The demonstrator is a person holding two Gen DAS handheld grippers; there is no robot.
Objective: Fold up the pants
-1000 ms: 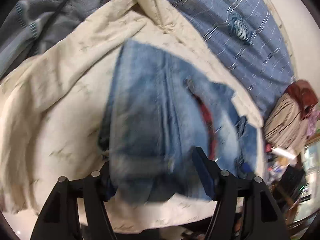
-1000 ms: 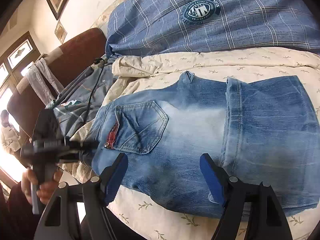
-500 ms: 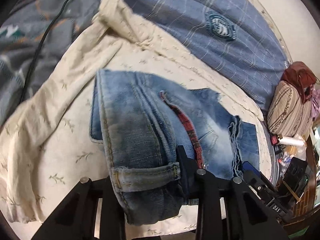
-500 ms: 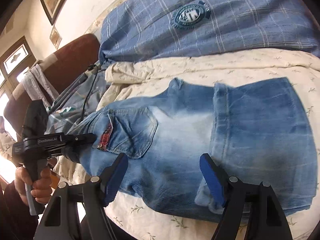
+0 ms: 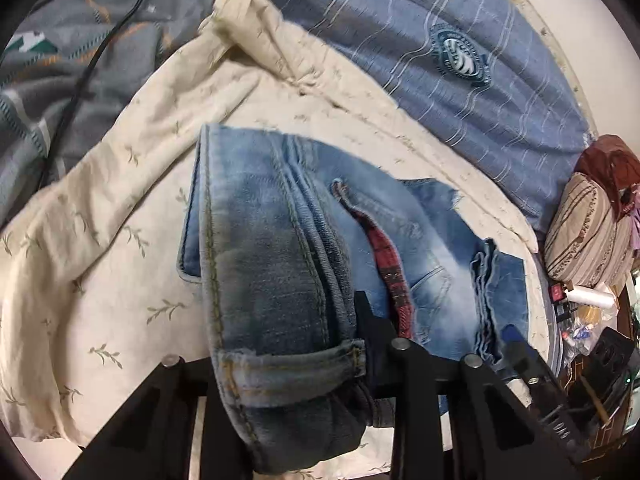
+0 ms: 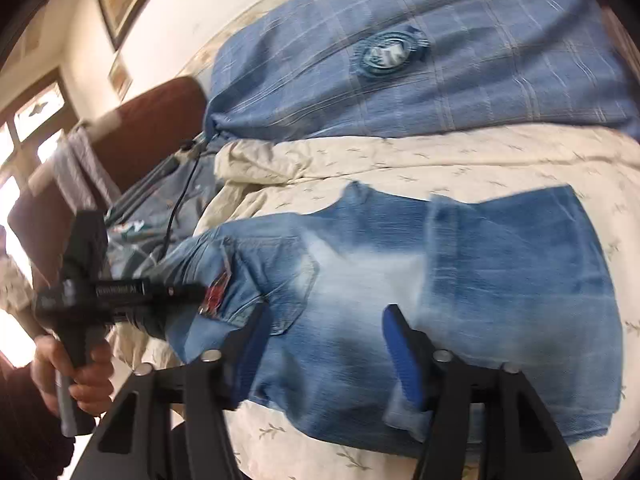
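Pants: faded blue denim jeans (image 6: 460, 280) lie folded across a cream leaf-print bedsheet (image 5: 120, 280) on the bed, the leg part doubled over toward the right in the right wrist view, the waist end at the left.
Waistband: bunched thick between the fingers of the left gripper (image 5: 280, 360), with a belt loop and red plaid lining (image 5: 394, 276) showing beside it.
Left gripper: clamped on the jeans at the waist; in the right wrist view it appears as a black handheld tool (image 6: 120, 292) gripped by a bare hand (image 6: 76, 376) at the left edge.
Right gripper: (image 6: 328, 344) fingers apart, blue pads spread over the near edge of the jeans by the back pocket (image 6: 280, 280); the right pad touches a fold of denim.
Bedding: a blue plaid pillow with a round teal badge (image 6: 400, 64) lies beyond the sheet; a grey patterned blanket (image 5: 60, 60) with a black cable (image 5: 92, 56) across it lies near the waist end.
Side clutter: a striped beige bundle (image 5: 584, 236) sits past the bed's far corner.
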